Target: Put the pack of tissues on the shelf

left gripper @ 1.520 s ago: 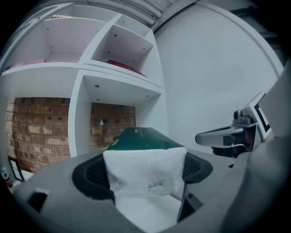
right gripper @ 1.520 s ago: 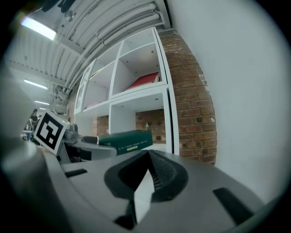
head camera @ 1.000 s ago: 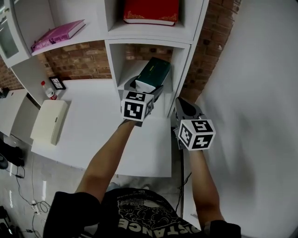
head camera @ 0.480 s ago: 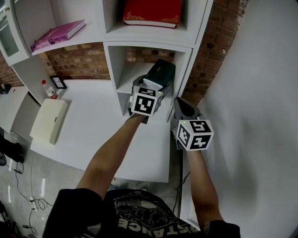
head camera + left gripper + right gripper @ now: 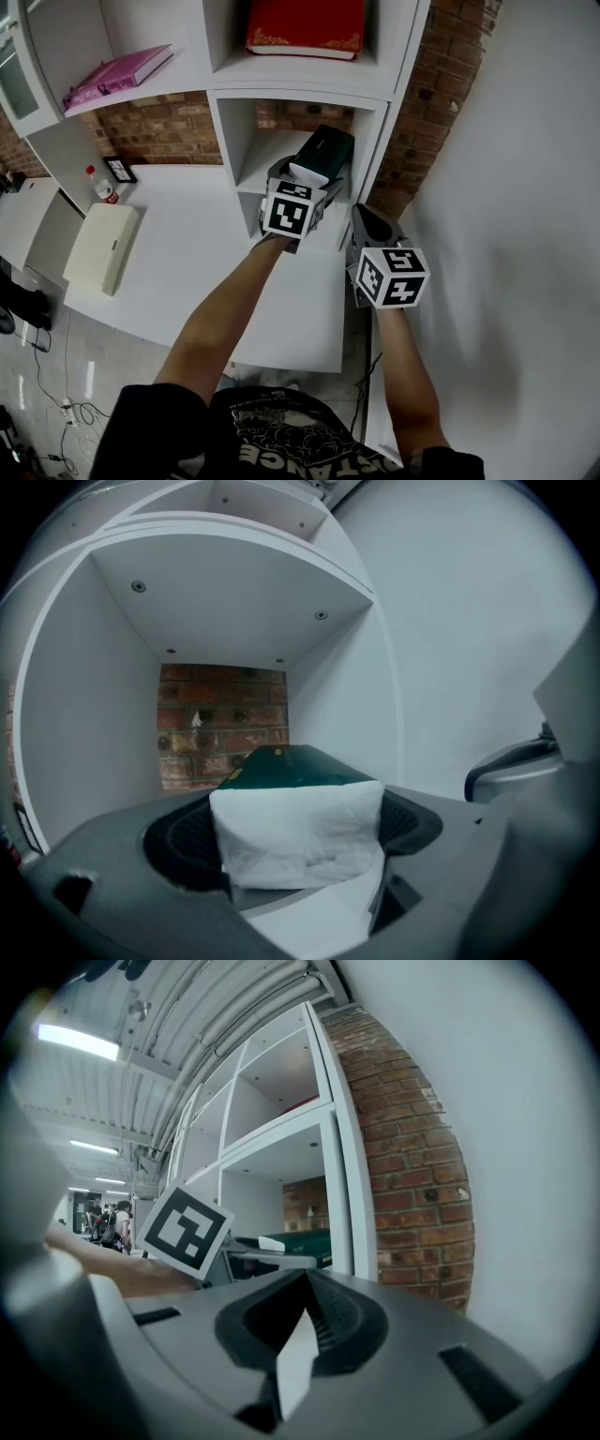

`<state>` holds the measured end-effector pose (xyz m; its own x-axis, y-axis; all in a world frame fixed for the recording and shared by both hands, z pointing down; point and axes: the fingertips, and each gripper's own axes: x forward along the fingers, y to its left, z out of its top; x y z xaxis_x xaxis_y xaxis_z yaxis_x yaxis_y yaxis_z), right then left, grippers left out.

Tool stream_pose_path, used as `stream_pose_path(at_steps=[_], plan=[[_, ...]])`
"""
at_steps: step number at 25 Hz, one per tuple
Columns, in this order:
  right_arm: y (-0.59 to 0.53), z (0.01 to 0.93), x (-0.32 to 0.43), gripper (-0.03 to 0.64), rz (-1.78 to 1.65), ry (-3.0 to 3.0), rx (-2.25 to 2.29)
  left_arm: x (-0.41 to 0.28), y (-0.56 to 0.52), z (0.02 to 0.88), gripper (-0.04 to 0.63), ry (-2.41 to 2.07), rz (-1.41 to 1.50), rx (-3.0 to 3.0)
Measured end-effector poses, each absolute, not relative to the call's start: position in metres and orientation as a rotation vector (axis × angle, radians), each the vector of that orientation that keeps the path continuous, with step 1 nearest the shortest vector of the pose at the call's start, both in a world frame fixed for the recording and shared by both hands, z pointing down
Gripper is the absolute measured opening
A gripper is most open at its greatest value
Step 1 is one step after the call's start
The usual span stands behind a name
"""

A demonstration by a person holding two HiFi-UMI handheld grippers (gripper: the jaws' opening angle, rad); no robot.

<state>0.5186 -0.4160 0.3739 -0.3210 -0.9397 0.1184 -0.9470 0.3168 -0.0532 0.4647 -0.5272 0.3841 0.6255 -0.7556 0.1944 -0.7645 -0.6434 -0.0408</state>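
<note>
Pink book (image 5: 117, 70) on the upper left board, cream box (image 5: 101, 246) on the white bench (image 5: 187, 244). Left gripper (image 5: 305, 176) reaching into the shelf's lower cubby (image 5: 246, 141), jaws spread wide and just been opening, the green pack of tissues (image 5: 326, 150) between them inside the cubby, tilted, white end nearest. Right gripper (image 5: 367, 217) beside the shelf's right upright, jaws pressed together, empty.
</note>
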Motion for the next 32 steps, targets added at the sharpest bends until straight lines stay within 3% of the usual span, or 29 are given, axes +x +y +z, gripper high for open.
stream_pose_path(at_steps=[16,25,32], plan=[[-0.412,0.383,0.496,0.005,0.209,-2.495,1.783,0.438,-0.503,0.366,0.478,-1.213,0.224,2.842],[-0.408,0.366,0.462,0.005,0.171,-2.482,1.817,0.384,-0.474,0.352,0.341,-1.14,0.196,2.915],[-0.401,0.353,0.423,0.005,0.14,-2.476,1.829,0.332,-0.456,0.347,0.274,-1.099,0.205,2.963]])
